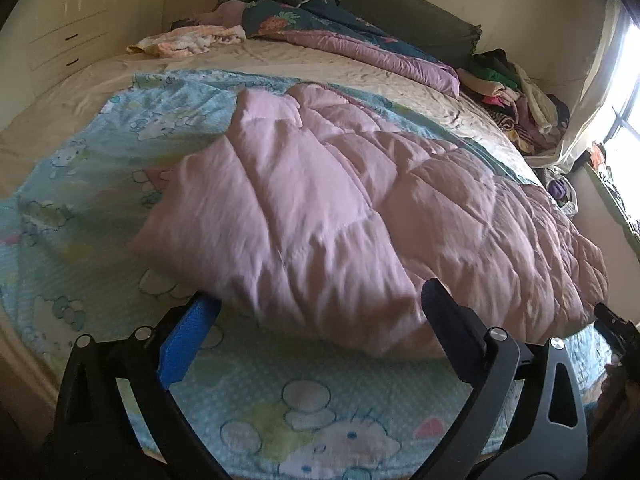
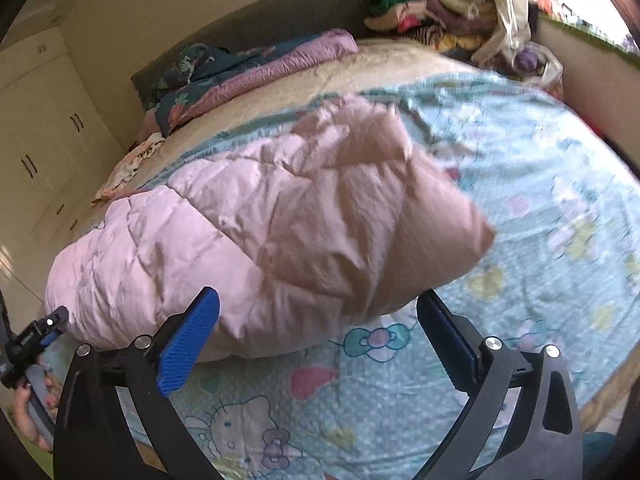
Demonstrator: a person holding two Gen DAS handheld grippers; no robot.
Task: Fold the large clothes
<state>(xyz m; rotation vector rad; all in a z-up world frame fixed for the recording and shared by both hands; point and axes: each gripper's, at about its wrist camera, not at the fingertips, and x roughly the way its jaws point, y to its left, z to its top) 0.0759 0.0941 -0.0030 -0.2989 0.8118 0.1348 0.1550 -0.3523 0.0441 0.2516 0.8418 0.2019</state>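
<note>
The wide bed [image 1: 280,60], spread with a pale blue cartoon-printed cotton sheet [image 1: 256,396], fills the ground ahead of both sets of jaws. On it lies the task's thing, a bulky pink quilted padded garment [image 1: 340,216], bunched and partly doubled over itself. It looks like one fold is in place and the piece sits between folds, so I judge the step in hand to be reaching in for a fresh hold.

The left gripper [image 1: 320,324] stands with its jaws spread wide and holding nothing; the garment's near hem lies just beyond the fingertips and runs across the gap between them. The right gripper [image 2: 318,320] is likewise wide apart and empty, and the pink garment [image 2: 260,232] bulges just ahead of its jaws, more toward the left finger, with its free corner off beyond the right finger.

The next move probably calls for each gripper to advance, pinch the thick near edge and carry it across.
</note>
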